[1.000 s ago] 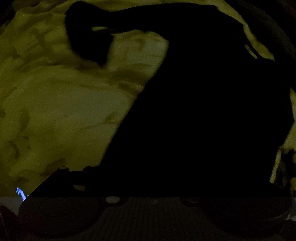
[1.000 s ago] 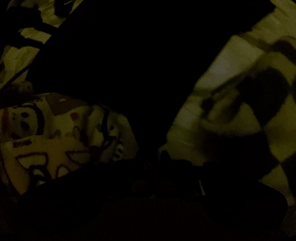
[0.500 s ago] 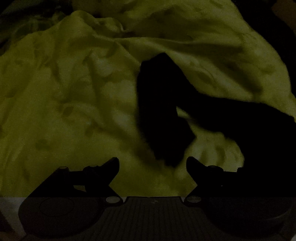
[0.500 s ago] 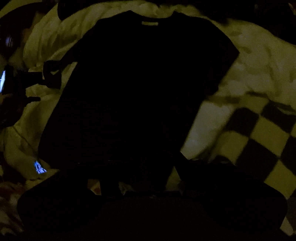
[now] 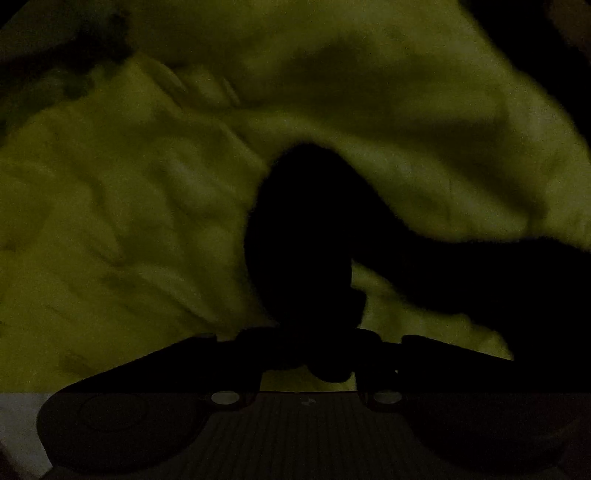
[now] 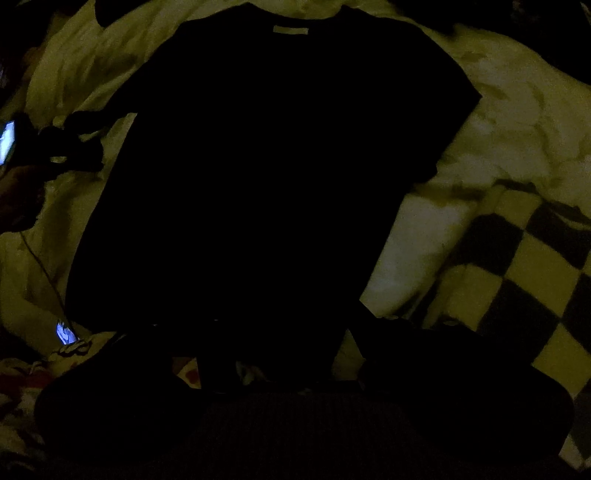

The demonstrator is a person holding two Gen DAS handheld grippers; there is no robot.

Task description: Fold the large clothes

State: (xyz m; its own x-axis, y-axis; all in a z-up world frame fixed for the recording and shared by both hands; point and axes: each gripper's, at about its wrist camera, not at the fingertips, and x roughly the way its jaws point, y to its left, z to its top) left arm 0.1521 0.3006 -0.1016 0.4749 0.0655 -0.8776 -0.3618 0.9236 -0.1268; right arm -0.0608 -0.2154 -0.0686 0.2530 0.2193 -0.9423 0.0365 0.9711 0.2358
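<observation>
A black T-shirt lies flat on the pale bedding, collar at twelve o'clock. Its sleeve runs between the closing left gripper fingers; the right gripper's finger state cannot be made out, hem before it.

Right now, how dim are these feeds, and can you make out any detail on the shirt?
Left wrist view: very dim and grainy; the sleeve is a flat black silhouette on the sheet. Right wrist view: darker still; the shirt shows only its outline and pale label.
</observation>
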